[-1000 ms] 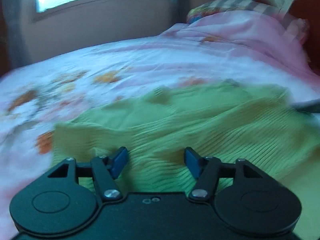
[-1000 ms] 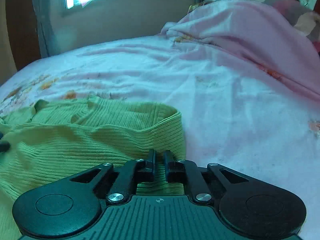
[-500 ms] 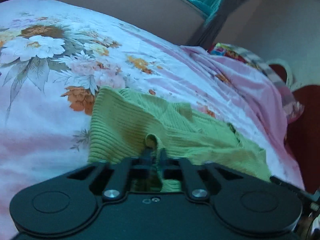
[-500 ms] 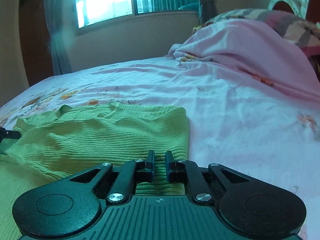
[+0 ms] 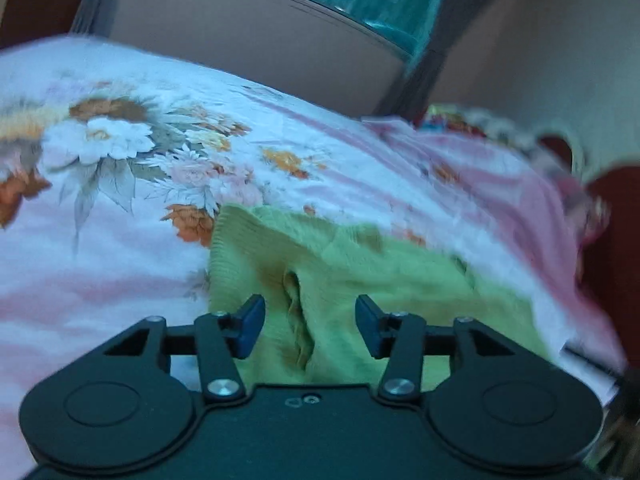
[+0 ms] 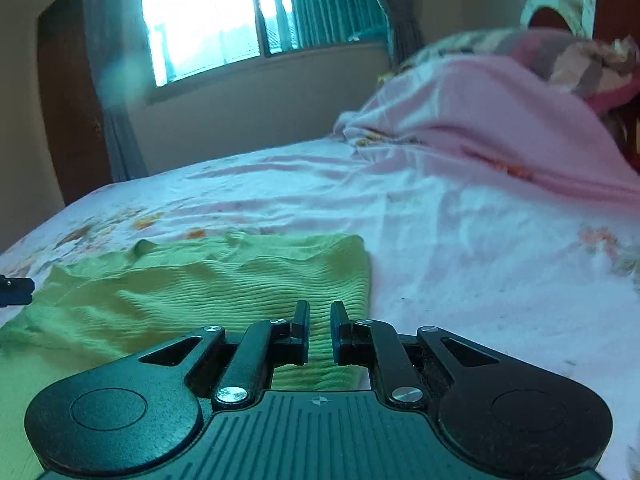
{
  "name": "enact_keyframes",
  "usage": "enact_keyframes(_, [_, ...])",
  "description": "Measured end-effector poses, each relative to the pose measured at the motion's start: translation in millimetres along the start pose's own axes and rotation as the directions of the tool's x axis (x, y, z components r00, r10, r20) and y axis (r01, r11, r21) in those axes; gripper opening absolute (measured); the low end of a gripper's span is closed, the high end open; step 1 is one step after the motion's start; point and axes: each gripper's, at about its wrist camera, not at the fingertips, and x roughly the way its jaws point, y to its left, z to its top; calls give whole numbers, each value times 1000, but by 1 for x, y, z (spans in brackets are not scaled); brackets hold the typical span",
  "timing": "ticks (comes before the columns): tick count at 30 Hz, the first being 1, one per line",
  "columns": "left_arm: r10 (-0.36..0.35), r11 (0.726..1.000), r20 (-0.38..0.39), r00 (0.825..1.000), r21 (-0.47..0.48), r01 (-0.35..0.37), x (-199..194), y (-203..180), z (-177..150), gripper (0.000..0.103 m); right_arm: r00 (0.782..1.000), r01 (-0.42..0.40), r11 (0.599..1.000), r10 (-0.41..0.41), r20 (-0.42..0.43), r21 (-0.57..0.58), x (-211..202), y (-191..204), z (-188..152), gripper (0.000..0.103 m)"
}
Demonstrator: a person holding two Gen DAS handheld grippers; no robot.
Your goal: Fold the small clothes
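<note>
I see the floral bedsheet [image 5: 120,248] filling most of both views. The green ribbed garment [image 6: 224,280] lies on it, lower centre. My left gripper [image 5: 310,326] is opening, a raised fold between its pads untouched. My right gripper [image 6: 320,332] stays nearly closed, pinching the garment's edge.

Both cameras sit low and close over a floral bedsheet [image 5: 120,264], each looking forward past its own gripper. The left wrist view is tilted and faces along the green knit garment [image 5: 360,276]. The right wrist view faces a window [image 6: 208,20]. Both share the garment and the pink blanket [image 6: 500,120].
</note>
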Motion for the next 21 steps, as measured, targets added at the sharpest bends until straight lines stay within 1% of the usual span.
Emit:
enact_keyframes(1, [36,998,-50,998,49,-33,6,-5,-6,49,1000,-8,1000,8,-25,-14,-1,5,-3,10])
enact_keyframes(2, [81,990,-78,994,120,-71,13,-10,-12,48,996,0,999,-3,-88,-34,6,11,-8,10])
enact_keyframes(3, [106,978,-66,992,187,-92,14,-17,-16,49,984,33,997,-45,-170,-72,18,16,-15,10])
enact_keyframes(4, [131,969,-60,990,217,-115,11,-23,-18,48,981,46,994,-64,-182,-103,21,20,-18,10])
enact_keyframes(5, [137,967,-51,989,223,-122,5,-29,-15,45,980,67,992,-86,-182,-105,18,22,-15,10])
enact_keyframes(6, [105,971,-29,994,218,-96,-3,-31,-14,45,980,89,991,-105,-170,-98,12,24,-10,10])
enact_keyframes(7, [72,973,5,997,221,-71,-13,-34,-14,46,987,80,992,-92,-129,-93,2,26,-6,10])
enact_keyframes(8, [71,965,21,997,251,-74,-19,-39,-16,47,995,56,994,-63,-78,-95,-10,28,-2,10])
enact_keyframes(9, [89,956,11,996,279,-88,-17,-42,-18,50,998,31,994,-36,-53,-104,-18,32,-2,10])
enact_keyframes(10, [118,951,-24,993,292,-106,-9,-41,-21,53,998,13,993,-20,-60,-121,-18,35,-5,10])
enact_keyframes(11, [158,947,-84,984,296,-127,4,-36,-27,60,993,17,989,-34,-114,-149,-8,37,-11,15])
enact_keyframes(12, [156,942,-75,985,312,-125,8,-33,-32,61,974,41,986,-76,-213,-164,10,36,-20,22])
enact_keyframes(13, [153,942,-66,986,312,-125,6,-32,-32,61,974,35,990,-64,-219,-135,13,31,-25,22])
enact_keyframes(14, [158,946,-70,985,297,-131,1,-33,-28,59,972,36,995,-58,-229,-97,11,27,-19,22])
enact_keyframes(15, [149,950,-67,986,285,-125,-8,-34,-26,60,971,49,997,-61,-229,-57,2,25,-13,24])
enact_keyframes(16, [132,954,-52,990,278,-112,-22,-34,-27,60,977,51,998,-58,-205,-40,-10,24,-9,27])
enact_keyframes(17, [119,956,-28,992,274,-107,-39,-33,-31,64,983,46,998,-51,-176,-34,-26,23,-7,40])
enact_keyframes(18, [104,958,-12,995,271,-97,-55,-32,-36,74,985,49,999,-52,-164,-22,-42,21,-8,51])
enact_keyframes(19, [90,959,6,996,269,-88,-74,-29,-46,80,986,40,999,-38,-159,8,-61,16,-12,54])
enact_keyframes(20, [92,960,24,995,264,-96,-95,-26,-60,87,988,23,999,-16,-156,40,-79,10,-18,54])
enact_keyframes(21, [93,961,25,995,259,-96,-110,-23,-72,89,987,1,997,11,-158,76,-98,5,-26,54])
